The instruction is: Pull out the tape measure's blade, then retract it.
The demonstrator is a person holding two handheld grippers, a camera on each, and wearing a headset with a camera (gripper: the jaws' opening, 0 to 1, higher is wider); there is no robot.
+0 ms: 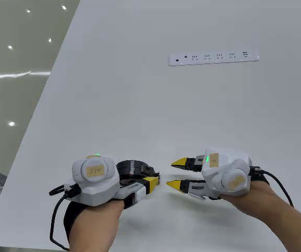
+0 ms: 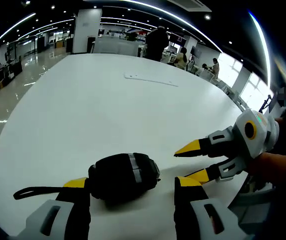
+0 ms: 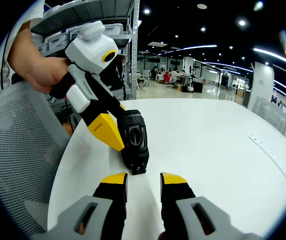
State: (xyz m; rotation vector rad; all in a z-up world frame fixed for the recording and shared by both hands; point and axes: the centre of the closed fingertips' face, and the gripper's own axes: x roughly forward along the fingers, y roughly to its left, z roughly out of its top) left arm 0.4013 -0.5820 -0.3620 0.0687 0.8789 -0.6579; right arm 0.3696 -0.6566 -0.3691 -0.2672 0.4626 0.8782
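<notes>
The black tape measure point(image 1: 133, 169) lies on the white counter point(image 1: 139, 105), near the edge closest to you, and it's sitting right between the jaws of your left claw point(image 2: 130, 182). That claw is spread wide around the case, with a gap on one side; the other jaw looks pressed against the case, though I can't quite tell. A black strap point(image 2: 33, 191) trails off the case past that jaw. Your right claw point(image 3: 145, 181) is just beside it, tips pointing at the case's lower end, jaws parted a little and holding nothing. Well beyond them, a white power strip point(image 1: 213, 56) lies flat.
</notes>
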